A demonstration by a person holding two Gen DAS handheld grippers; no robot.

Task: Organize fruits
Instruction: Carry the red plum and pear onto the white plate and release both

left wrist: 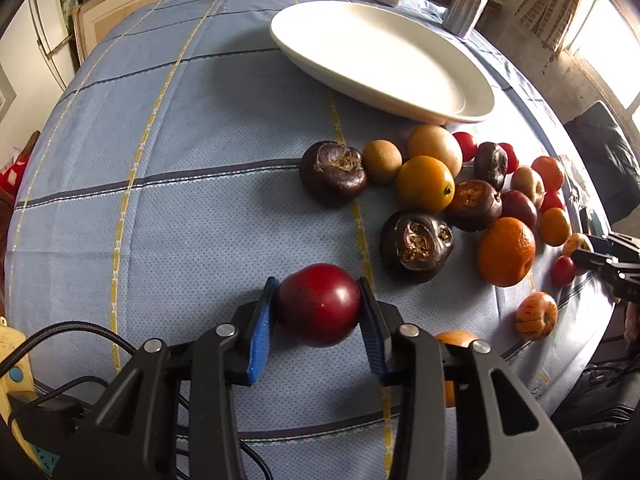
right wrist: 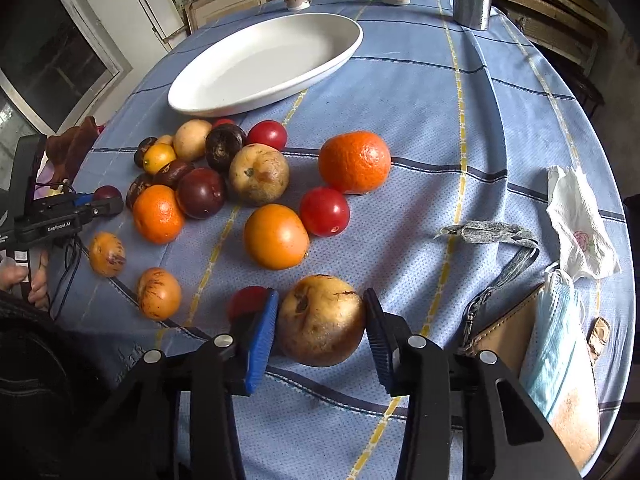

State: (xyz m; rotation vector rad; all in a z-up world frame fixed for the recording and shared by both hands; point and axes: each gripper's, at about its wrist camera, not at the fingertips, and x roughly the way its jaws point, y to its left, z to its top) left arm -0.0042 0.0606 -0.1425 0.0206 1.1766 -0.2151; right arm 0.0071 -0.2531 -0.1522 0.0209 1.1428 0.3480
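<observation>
1 white plate (right wrist: 224,92), 2 grippers, each clamping 1 fruit

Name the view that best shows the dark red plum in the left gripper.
Left wrist view: the dark red plum fills the foreground between the left gripper pads. The right wrist view shows only a small part of it.

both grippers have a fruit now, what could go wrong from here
1. The left gripper pinches a smooth, round dark red plum at its sides only; it could slip out when lifted.
2. The right gripper is closed on a bruised yellow-brown pear; a harder squeeze may dent it.
3. A small red fruit sits right against the right gripper's left finger and could get nudged and roll. The white oval plate is still empty, so both carries cross the fruit pile.
</observation>
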